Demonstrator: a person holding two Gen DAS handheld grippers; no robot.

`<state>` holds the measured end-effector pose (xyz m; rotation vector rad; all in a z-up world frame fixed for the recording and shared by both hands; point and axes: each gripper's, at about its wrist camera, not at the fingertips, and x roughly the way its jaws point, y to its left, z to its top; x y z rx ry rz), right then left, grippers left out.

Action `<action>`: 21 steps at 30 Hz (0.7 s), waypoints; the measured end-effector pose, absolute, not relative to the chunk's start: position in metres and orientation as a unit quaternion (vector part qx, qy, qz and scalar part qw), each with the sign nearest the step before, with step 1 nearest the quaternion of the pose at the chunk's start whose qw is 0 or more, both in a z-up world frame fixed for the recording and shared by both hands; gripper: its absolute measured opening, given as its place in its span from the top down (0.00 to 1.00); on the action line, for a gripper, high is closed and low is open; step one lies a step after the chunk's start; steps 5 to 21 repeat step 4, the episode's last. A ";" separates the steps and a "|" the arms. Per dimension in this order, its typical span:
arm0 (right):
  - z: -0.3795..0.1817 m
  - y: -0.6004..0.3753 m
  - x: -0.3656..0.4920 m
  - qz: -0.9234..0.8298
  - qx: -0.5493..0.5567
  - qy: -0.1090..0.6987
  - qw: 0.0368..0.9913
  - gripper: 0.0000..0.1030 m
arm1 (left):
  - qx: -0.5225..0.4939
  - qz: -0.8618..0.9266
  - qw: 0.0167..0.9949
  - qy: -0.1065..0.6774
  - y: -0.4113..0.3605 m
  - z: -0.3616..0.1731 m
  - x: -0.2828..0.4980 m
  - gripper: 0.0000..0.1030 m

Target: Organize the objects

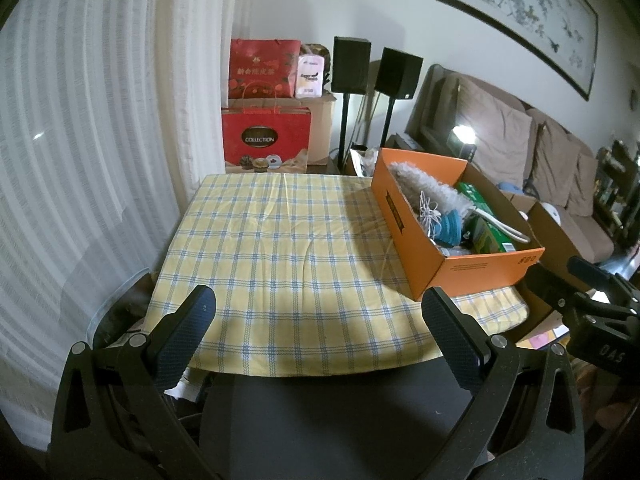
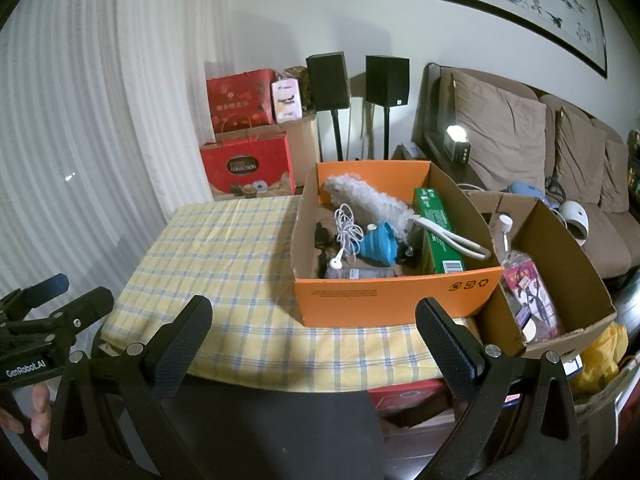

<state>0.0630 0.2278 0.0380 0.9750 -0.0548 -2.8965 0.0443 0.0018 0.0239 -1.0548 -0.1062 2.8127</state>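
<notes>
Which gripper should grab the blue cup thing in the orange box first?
Probably the right gripper: open, and the orange box sits straight ahead with the blue cup inside. The left gripper, also open, faces bare tablecloth.

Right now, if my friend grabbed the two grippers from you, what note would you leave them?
Left gripper: open, empty, hovering over the near edge of the yellow-and-blue checked tablecloth.
Right gripper: open, empty, in front of the orange cardboard box.
That box sits on the table's right side, holding a fluffy grey duster, white earphone cable, blue ribbed collapsible cup and long green carton.
A brown cardboard box beside it holds a clear white-capped bottle.
Done: nothing laid on the cloth.
Left: sorting everything.
</notes>
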 end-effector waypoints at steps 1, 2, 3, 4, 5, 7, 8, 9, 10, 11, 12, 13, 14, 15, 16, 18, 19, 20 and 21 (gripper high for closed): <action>0.038 0.227 0.063 -0.947 0.319 -0.018 0.042 0.00 | -0.349 0.934 0.068 -0.035 0.002 0.024 0.045 0.00; 0.038 0.228 0.063 -0.947 0.319 -0.018 0.042 0.00 | -0.350 0.934 0.067 -0.034 0.002 0.024 0.044 0.00; 0.038 0.228 0.063 -0.947 0.319 -0.018 0.042 0.00 | -0.350 0.934 0.067 -0.034 0.002 0.024 0.045 0.00; 0.038 0.227 0.063 -0.947 0.319 -0.018 0.043 0.00 | -0.351 0.933 0.068 -0.034 0.002 0.024 0.045 0.00; 0.038 0.227 0.063 -0.947 0.319 -0.018 0.043 0.00 | -0.351 0.933 0.068 -0.034 0.002 0.024 0.045 0.00; 0.038 0.227 0.063 -0.947 0.319 -0.018 0.043 0.00 | -0.351 0.933 0.068 -0.034 0.002 0.024 0.045 0.00; 0.038 0.227 0.063 -0.947 0.319 -0.018 0.043 0.00 | -0.351 0.933 0.068 -0.034 0.002 0.024 0.045 0.00; 0.038 0.227 0.063 -0.947 0.319 -0.018 0.043 0.00 | -0.351 0.933 0.068 -0.034 0.002 0.024 0.045 0.00; 0.038 0.227 0.063 -0.947 0.319 -0.018 0.043 0.00 | -0.351 0.933 0.068 -0.034 0.002 0.024 0.045 0.00; 0.038 0.227 0.063 -0.947 0.319 -0.018 0.043 0.00 | -0.351 0.933 0.068 -0.034 0.002 0.024 0.045 0.00; 0.038 0.227 0.063 -0.947 0.319 -0.018 0.043 0.00 | -0.351 0.933 0.068 -0.034 0.002 0.024 0.045 0.00; 0.038 0.227 0.063 -0.947 0.319 -0.018 0.043 0.00 | -0.351 0.933 0.068 -0.034 0.002 0.024 0.045 0.00; 0.038 0.227 0.063 -0.947 0.319 -0.018 0.043 0.00 | -0.351 0.933 0.068 -0.034 0.002 0.024 0.045 0.00; 0.038 0.227 0.063 -0.947 0.319 -0.018 0.043 0.00 | -0.351 0.933 0.068 -0.034 0.002 0.024 0.045 0.00; 0.038 0.227 0.063 -0.947 0.319 -0.018 0.043 0.00 | -0.351 0.933 0.068 -0.034 0.002 0.024 0.045 0.00; 0.038 0.227 0.063 -0.947 0.319 -0.018 0.043 0.00 | -0.351 0.933 0.068 -0.034 0.002 0.024 0.045 0.00; 0.038 0.227 0.063 -0.947 0.319 -0.018 0.043 0.00 | -0.351 0.933 0.068 -0.034 0.002 0.024 0.045 0.00; 0.038 0.227 0.063 -0.947 0.319 -0.018 0.043 0.00 | -0.351 0.933 0.068 -0.034 0.002 0.024 0.045 0.00; 0.038 0.227 0.063 -0.947 0.319 -0.018 0.043 0.00 | -0.351 0.933 0.068 -0.034 0.002 0.024 0.045 0.00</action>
